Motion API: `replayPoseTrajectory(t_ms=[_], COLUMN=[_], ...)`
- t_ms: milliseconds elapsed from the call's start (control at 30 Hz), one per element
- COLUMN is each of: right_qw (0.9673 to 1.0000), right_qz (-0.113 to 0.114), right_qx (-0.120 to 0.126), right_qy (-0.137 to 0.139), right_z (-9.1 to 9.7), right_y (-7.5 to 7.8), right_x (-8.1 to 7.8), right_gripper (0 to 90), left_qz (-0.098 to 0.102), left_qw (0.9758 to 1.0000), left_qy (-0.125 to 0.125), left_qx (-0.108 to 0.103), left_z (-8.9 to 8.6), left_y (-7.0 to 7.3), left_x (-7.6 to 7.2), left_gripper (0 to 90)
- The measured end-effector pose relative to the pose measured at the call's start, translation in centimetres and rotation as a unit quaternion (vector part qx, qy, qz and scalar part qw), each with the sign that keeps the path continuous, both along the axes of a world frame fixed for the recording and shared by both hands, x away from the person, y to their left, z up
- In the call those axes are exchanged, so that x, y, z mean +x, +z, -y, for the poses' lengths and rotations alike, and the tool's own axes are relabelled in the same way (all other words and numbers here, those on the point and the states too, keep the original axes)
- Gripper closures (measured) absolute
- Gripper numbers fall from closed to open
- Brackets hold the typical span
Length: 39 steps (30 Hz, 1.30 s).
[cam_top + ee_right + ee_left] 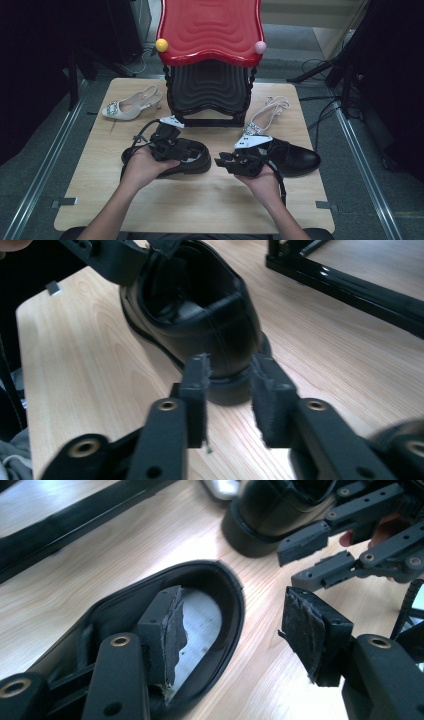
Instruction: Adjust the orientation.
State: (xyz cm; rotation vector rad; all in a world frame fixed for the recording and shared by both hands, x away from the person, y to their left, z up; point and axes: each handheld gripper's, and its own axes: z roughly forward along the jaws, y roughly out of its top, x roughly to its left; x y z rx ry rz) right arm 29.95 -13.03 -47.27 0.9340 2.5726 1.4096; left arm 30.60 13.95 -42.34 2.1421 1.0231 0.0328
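Observation:
Two black leather shoes lie on the wooden table (pixel 200 200). My left gripper (pixel 186 150) hovers over the left black shoe (pixel 200 162), jaws wide open. In the left gripper view (pixel 235 625) one pad sits inside the shoe's opening (pixel 200 625) and the other outside its rim, neither pressing. My right gripper (pixel 218 161) points left at that shoe's rounded end (pixel 210 325). Its jaws (pixel 230 370) stand partly apart just in front of the shoe, with nothing gripped. The right black shoe (pixel 300 159) lies behind the right hand, also seen in the left gripper view (pixel 270 510).
A red-topped stool with a black frame (pixel 210 30) stands at the back middle of the table, its base bar (pixel 350 285) close behind the shoes. One beige slingback heel (pixel 131 105) lies at the back left, another (pixel 265 117) at the back right. Bare wood lies toward the front edge.

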Motion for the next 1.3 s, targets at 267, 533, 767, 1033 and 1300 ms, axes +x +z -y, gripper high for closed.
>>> replayPoseTrajectory(t_ms=[267,533,767,1033,1300], right_qw=[0.9992,0.9976,0.9957,0.9934,0.9921], right_qz=[0.019,0.010,-0.012,-0.028,-0.045], right_qx=[0.003,-0.008,-0.040,-0.058,-0.056], right_qy=[0.037,0.068,0.083,0.095,0.103], right_z=[-2.4,-5.6,-8.1,-9.0,-8.9], right_y=[1.5,1.6,0.4,-0.3,-0.3], right_x=[0.4,1.9,3.0,2.8,2.3], right_gripper=[90.0,90.0,90.0,90.0,90.0], left_qz=[-0.003,0.004,0.006,-0.013,-0.016], left_qw=[0.9987,0.9969,0.9954,0.9939,0.9947], left_qy=[0.051,0.078,0.095,0.109,0.102], left_qx=[-0.005,0.002,-0.002,0.011,0.002], left_z=[-3.7,-6.0,-8.2,-10.0,-9.6], left_y=[-0.2,-1.1,-2.3,-4.6,-6.0], left_x=[-1.4,-2.6,-3.8,-3.6,-2.9], left_gripper=[40.4,43.1,66.2,79.9,79.7])
